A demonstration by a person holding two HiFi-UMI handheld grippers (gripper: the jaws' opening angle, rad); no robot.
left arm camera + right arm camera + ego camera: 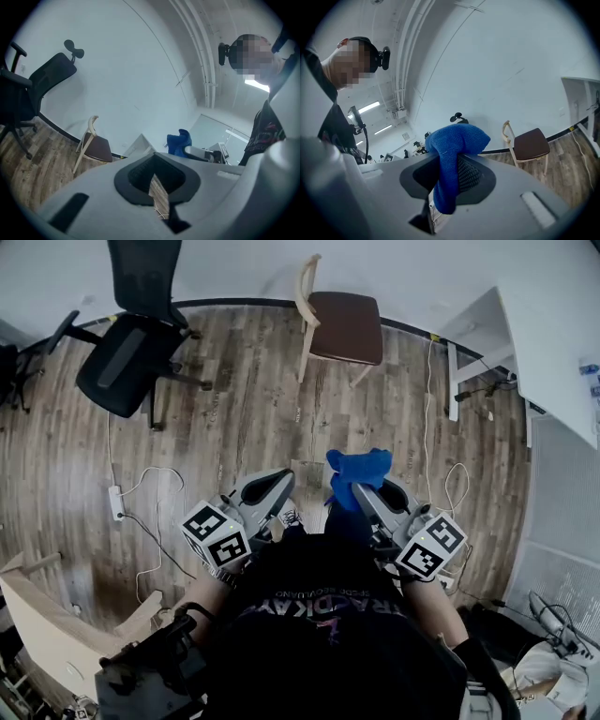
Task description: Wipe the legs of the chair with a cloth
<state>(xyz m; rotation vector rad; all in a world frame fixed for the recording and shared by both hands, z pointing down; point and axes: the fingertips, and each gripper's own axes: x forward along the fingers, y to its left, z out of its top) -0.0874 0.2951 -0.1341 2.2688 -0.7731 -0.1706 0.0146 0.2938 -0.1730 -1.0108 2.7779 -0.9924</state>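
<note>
Cloth (454, 145), blue, soft and light, is seen at centre frame, clamped in the right gripper (364, 495) with its ends flopped over the jaws. A bunched fold is judged the surest hold. The left gripper (279, 480) is closed on nothing. The pale-legged chair (343, 326) is set upper centre, well apart.

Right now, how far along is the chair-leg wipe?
Done: blue cloth is clamped in the right gripper. In hand: both grippers sit near the person's body, left gripper empty. Left: all wiping; the wooden chair stands across the floor, far from the cloth.
</note>
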